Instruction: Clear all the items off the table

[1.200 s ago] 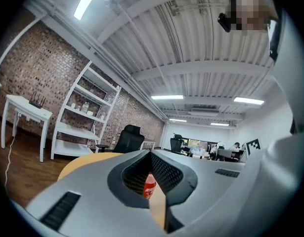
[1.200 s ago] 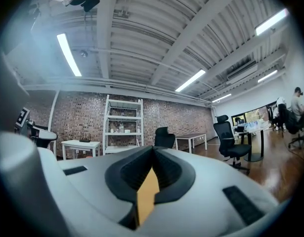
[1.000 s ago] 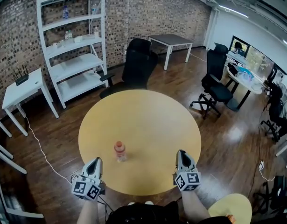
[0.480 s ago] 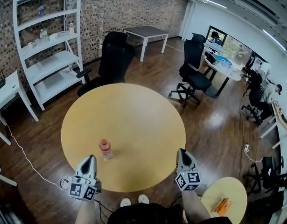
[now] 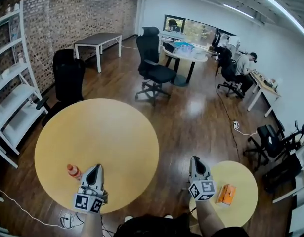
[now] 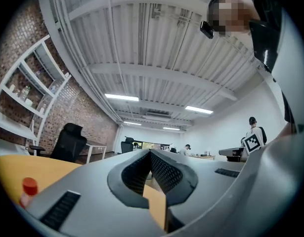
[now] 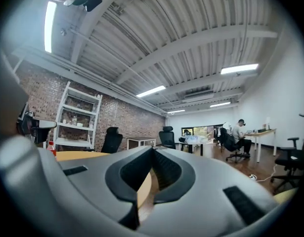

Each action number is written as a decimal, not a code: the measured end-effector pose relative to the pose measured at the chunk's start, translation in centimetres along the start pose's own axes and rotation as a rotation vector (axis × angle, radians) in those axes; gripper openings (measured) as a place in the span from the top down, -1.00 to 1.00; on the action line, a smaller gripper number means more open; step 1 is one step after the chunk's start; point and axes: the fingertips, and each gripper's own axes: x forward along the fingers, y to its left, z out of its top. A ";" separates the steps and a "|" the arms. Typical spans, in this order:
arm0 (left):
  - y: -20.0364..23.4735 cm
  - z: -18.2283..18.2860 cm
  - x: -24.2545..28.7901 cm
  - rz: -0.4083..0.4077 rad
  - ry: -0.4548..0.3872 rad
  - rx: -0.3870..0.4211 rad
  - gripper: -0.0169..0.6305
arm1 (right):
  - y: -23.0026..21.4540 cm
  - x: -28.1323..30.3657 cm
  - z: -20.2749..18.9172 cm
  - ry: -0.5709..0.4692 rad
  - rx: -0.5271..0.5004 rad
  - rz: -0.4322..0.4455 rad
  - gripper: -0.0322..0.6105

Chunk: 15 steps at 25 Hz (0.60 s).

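Note:
A small clear bottle with a red cap point(image 5: 72, 172) stands near the front edge of the big round yellow table point(image 5: 102, 127). My left gripper point(image 5: 95, 168) hovers just right of it over the table's front rim, jaws shut and empty. In the left gripper view the bottle point(image 6: 27, 192) shows low at the left, beside the closed jaws point(image 6: 151, 153). My right gripper point(image 5: 194, 158) is off the big table, above the wood floor, also shut and empty. The right gripper view point(image 7: 152, 149) looks level across the room, with the bottle point(image 7: 51, 146) at its far left.
A small round yellow table point(image 5: 240, 174) stands at the lower right with an orange packet point(image 5: 226, 194) on it. Office chairs point(image 5: 154, 68), a white shelf unit point(image 5: 13, 98), desks and a seated person point(image 5: 243, 65) ring the room. A cable point(image 5: 236, 127) lies on the floor.
The view has swung right. Both grippers moved right with it. The right gripper left the big table's edge for the gap beside the small table; the bottle now sits left of the left gripper.

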 end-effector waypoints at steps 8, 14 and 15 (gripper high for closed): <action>-12.5 -5.6 10.8 -0.262 0.022 -0.103 0.98 | -15.5 -10.0 0.9 -0.035 -0.049 -0.305 0.89; -23.0 -9.6 15.6 -0.465 0.077 -0.189 0.98 | -23.7 -20.3 0.2 -0.025 -0.023 -0.541 0.89; -24.7 -10.3 16.1 -0.496 0.088 -0.201 0.98 | -24.7 -22.0 -0.2 -0.020 -0.019 -0.571 0.89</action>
